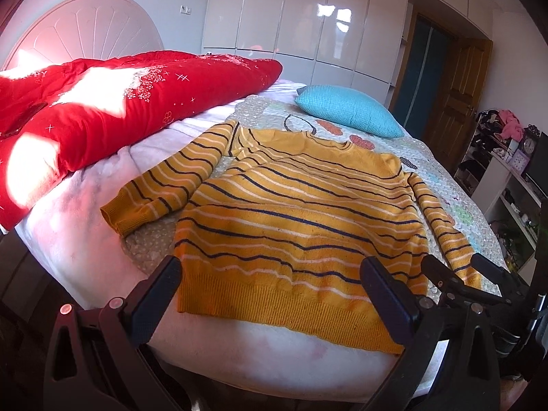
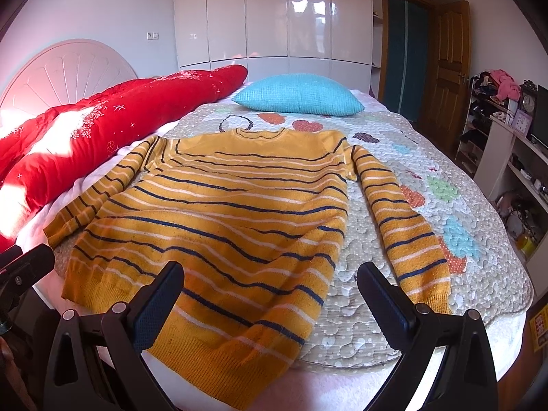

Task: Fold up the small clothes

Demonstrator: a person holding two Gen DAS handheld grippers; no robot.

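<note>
Striped yellow sweater (image 2: 219, 212) flat on quilt (image 2: 428, 185), hem toward bed edge, 2 sleeves splayed. Left gripper (image 1: 272, 282), right gripper (image 2: 270, 287): fingers apart, empty, hovering over hem. Risk: loose knit bunching, sleeve (image 2: 407, 226) dragging, crooked fold.

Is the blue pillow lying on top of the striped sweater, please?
No, the blue pillow lies farther up the bed, apart from the sweater, with a strip of patterned quilt between them.
</note>
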